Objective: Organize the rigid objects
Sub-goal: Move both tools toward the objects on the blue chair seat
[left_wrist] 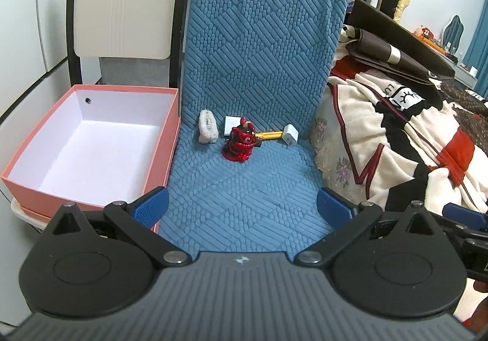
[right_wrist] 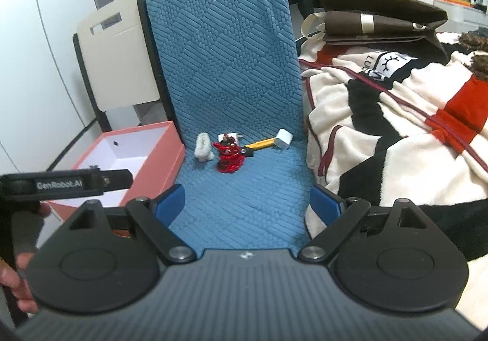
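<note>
A red glossy figurine (left_wrist: 240, 144) (right_wrist: 228, 156) stands on the blue chair seat (left_wrist: 231, 204) (right_wrist: 241, 197). Behind it lie a white fuzzy clip (left_wrist: 207, 130) (right_wrist: 202, 147), a white flat adapter (left_wrist: 231, 125) (right_wrist: 227, 137), a yellow utility knife (left_wrist: 268, 135) (right_wrist: 259, 144) and a white charger cube (left_wrist: 289, 134) (right_wrist: 283, 138). An open pink box (left_wrist: 91, 143) (right_wrist: 128, 158) with a white inside sits left of the chair. My left gripper (left_wrist: 242, 207) is open and empty, short of the objects. My right gripper (right_wrist: 247, 202) is open and empty too.
A bed with a cream, black and red blanket (left_wrist: 396, 133) (right_wrist: 396, 115) lies right of the chair, with a brown bag (right_wrist: 375, 21) on it. A cream folding chair (left_wrist: 122, 5) stands behind the box. The left device's body (right_wrist: 61, 184) shows at the right view's left.
</note>
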`<state>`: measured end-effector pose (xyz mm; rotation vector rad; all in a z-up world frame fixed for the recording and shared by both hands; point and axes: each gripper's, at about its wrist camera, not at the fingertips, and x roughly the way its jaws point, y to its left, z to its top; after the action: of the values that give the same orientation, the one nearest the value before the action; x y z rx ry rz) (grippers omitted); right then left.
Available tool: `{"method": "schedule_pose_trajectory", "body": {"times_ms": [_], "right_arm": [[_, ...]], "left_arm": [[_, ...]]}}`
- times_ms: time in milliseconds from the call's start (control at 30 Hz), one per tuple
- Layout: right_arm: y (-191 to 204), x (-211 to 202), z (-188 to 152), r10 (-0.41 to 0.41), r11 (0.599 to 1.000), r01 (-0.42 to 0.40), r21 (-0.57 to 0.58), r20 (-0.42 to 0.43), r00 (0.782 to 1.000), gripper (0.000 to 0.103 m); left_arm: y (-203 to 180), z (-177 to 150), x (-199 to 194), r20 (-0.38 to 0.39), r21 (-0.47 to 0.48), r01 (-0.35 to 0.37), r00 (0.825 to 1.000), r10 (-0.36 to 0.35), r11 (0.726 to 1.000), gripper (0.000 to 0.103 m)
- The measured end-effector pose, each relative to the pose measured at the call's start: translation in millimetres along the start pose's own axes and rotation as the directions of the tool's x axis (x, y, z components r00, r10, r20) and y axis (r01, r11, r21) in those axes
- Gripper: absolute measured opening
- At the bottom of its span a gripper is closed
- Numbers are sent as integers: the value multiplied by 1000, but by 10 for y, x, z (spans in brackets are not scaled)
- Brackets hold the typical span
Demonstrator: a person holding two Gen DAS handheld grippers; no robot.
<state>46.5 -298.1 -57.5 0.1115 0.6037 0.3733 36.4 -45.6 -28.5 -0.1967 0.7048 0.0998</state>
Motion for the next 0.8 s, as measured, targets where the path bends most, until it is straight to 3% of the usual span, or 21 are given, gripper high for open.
{"method": "schedule_pose_trajectory", "body": {"times_ms": [800], "right_arm": [[99, 111, -31, 6, 998, -9, -56, -57, 998, 90]], "left_arm": [[143, -25, 82, -7, -50, 7, 1000, -8, 999, 103]]}}
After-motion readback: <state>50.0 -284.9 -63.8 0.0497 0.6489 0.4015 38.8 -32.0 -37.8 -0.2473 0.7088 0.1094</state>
